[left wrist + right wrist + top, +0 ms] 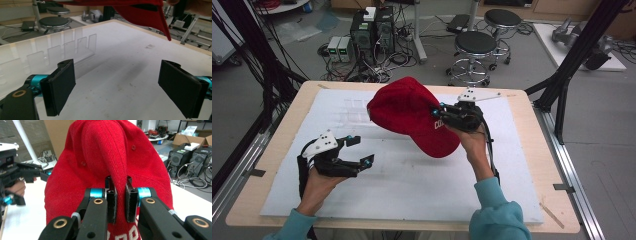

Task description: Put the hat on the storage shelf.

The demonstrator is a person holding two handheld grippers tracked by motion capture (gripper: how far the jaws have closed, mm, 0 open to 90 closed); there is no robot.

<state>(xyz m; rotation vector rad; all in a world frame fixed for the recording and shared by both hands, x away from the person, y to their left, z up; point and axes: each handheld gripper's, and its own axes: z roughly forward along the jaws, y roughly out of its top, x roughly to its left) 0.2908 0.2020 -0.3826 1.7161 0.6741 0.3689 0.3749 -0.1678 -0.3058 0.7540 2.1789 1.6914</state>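
A red baseball cap with white lettering hangs above the middle of the white mat, brim pointing toward the near side. My right gripper is shut on a pinched fold of the cap's crown, seen between its two jaws in the right gripper view. My left gripper stands open low over the mat at the near left, nothing between its pads. The cap's brim shows overhead in the left gripper view, well beyond the jaws.
A clear plastic slotted rack lies on the white mat at the far left. The mat covers a wooden table. Stools, computers and cables sit on the floor beyond; black frame posts stand at the right.
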